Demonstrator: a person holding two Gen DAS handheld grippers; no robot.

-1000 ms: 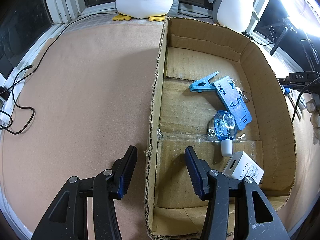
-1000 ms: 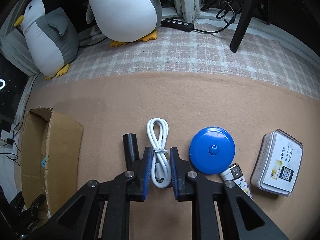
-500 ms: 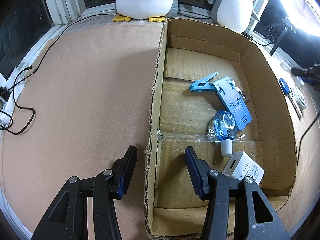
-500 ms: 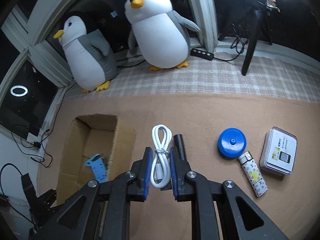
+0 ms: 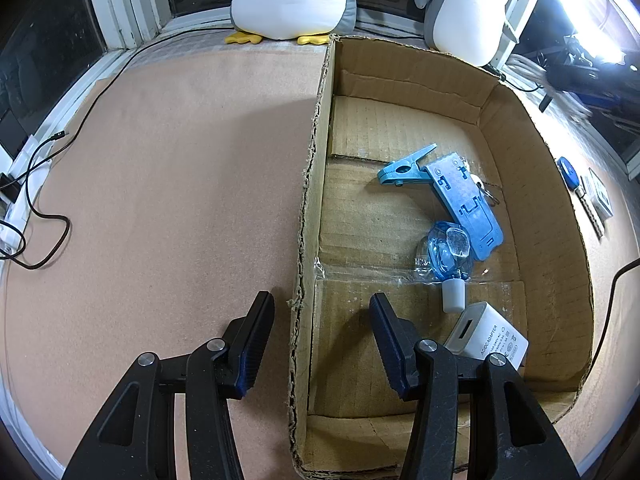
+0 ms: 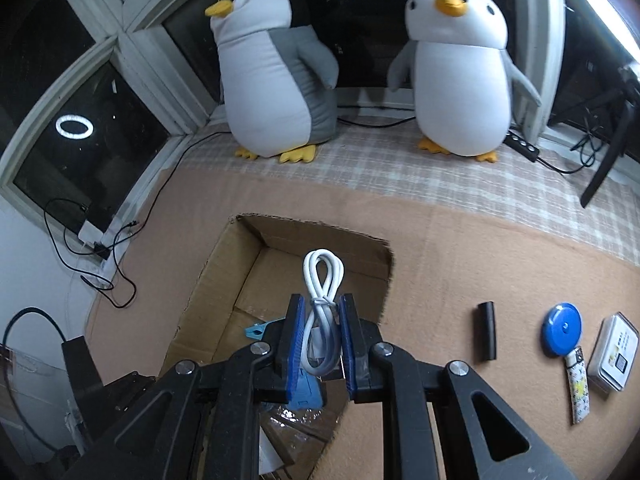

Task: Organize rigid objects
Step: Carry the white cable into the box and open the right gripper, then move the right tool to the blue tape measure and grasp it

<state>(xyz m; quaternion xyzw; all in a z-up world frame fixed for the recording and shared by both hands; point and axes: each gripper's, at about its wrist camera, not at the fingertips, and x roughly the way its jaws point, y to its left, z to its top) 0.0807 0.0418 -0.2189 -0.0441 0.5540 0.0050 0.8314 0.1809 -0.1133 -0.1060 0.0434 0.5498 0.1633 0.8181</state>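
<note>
R gripper (image 6: 319,334) clamped on white cable (image 6: 322,280), held over box (image 6: 208,292) for drop-in. L gripper (image 5: 322,332) fingers apart, straddling box wall, prob. to steady it.

The left wrist view looks down and forward from close above the near end of the box (image 5: 400,128), straddling its left wall, and faces the window ledge where two penguins (image 5: 292,0) sit. The right wrist view sits higher and farther back, above the box's (image 6: 280,264) opposite side, looking forward over it toward the same penguins (image 6: 272,76) and the surface (image 6: 460,248) to the right. Both views share the box interior with its blue clip (image 5: 408,166) (image 6: 256,330), the penguins, and the blue disc (image 5: 568,168) (image 6: 562,330) outside the box.
</note>
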